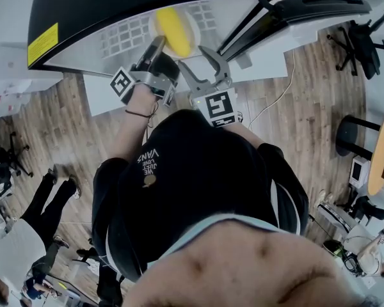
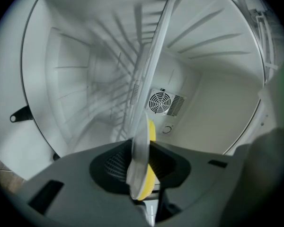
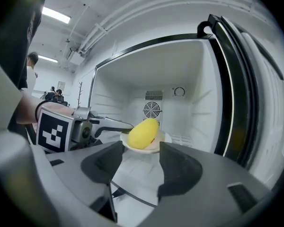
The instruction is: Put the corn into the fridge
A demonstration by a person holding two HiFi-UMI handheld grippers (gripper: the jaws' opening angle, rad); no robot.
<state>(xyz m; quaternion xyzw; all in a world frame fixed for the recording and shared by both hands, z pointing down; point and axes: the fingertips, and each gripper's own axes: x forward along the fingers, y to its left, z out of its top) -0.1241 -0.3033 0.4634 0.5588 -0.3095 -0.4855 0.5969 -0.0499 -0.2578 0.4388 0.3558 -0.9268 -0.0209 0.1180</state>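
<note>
Corn (image 3: 143,133) lies on plate (image 3: 164,137), already inside fridge (image 3: 199,103). Left gripper (image 2: 142,170) is clamped on the plate's near rim. Right gripper (image 3: 136,162) is near, its jaws wide and empty. Remaining, by my estimate: release the plate, withdraw, close door (image 1: 320,5).

corn (image 3: 143,133): yellow
plate (image 3: 164,139): white
fridge (image 3: 199,74): white inside, black frame
sticker (image 1: 43,43): yellow
marker cube (image 1: 219,106): black-and-white squares
floor (image 1: 307,101): brown wood grain
shirt (image 1: 198,171): black

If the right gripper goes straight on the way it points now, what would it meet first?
The right gripper would probably meet the white plate carrying the corn, straight ahead between its open fingers; depth is unclear.
</note>
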